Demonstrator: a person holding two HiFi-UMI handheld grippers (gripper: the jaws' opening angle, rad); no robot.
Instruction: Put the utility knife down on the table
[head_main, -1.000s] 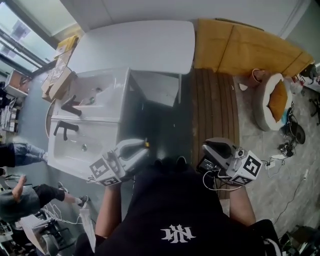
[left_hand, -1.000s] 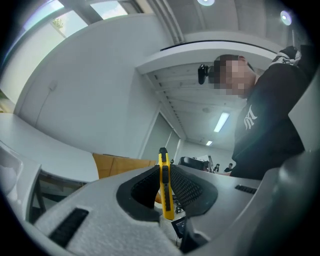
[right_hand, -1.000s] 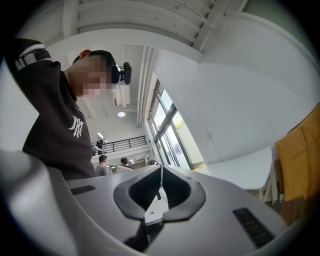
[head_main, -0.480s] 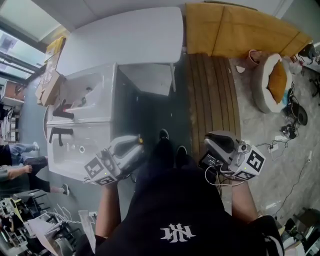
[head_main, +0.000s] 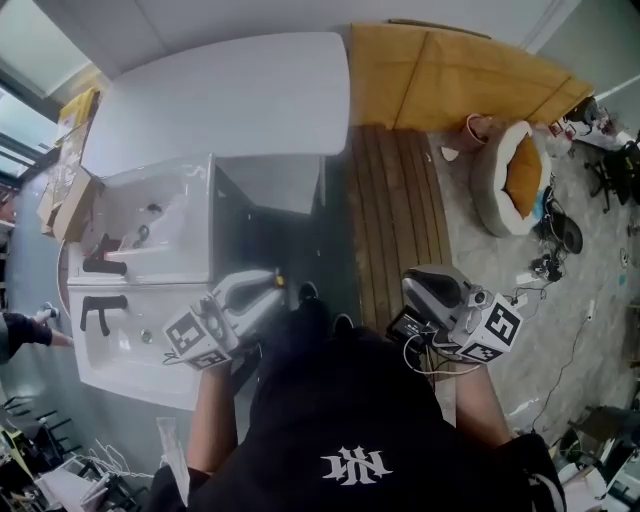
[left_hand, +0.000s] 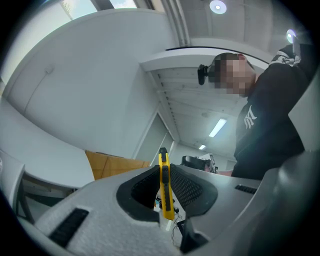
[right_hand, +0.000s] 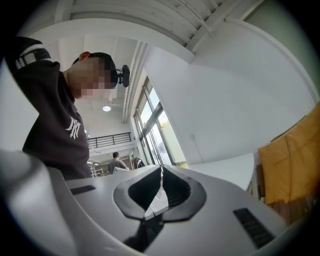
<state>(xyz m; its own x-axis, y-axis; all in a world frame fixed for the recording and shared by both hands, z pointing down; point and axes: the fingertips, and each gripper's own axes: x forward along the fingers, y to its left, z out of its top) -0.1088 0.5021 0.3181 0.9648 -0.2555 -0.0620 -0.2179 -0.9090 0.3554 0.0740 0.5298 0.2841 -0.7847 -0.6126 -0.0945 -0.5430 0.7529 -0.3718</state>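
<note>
White sinks (head_main: 165, 205), round pet bed (head_main: 483, 200)

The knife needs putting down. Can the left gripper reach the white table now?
Probably not yet. The left gripper holds the knife close to the person; the table lies farther ahead, though open floor leaves the way free.

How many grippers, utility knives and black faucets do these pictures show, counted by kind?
left gripper and right gripper: 2
utility knife: 1
black faucets: 2
Total: 5
</note>
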